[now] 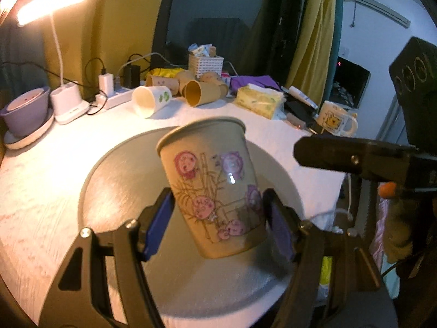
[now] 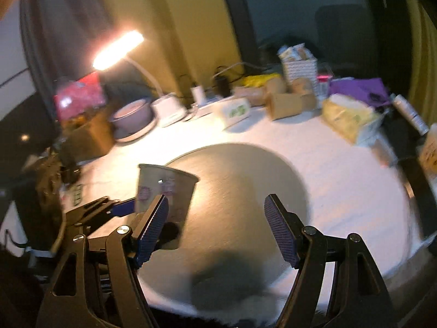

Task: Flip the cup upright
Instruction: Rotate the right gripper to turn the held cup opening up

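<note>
A tan paper cup [image 1: 215,188] printed with pink and purple cartoon faces is held in my left gripper [image 1: 218,218], rim up and tilted a little, above the grey round mat [image 1: 114,191]. The blue pads [image 1: 159,224] press its lower sides. In the right wrist view the same cup [image 2: 164,191] hangs at the left over the mat [image 2: 245,180], with the left gripper's pad beside it. My right gripper [image 2: 215,229] is open and empty, to the right of the cup; it shows in the left wrist view as a dark arm [image 1: 355,158].
Several paper cups [image 1: 199,91] and a white cup [image 1: 150,101] lie on their sides at the back. A lamp base [image 1: 69,104], a purple bowl [image 1: 26,112], a tissue pack [image 1: 259,101], a basket [image 1: 206,64] and a mug [image 1: 336,119] ring the white table.
</note>
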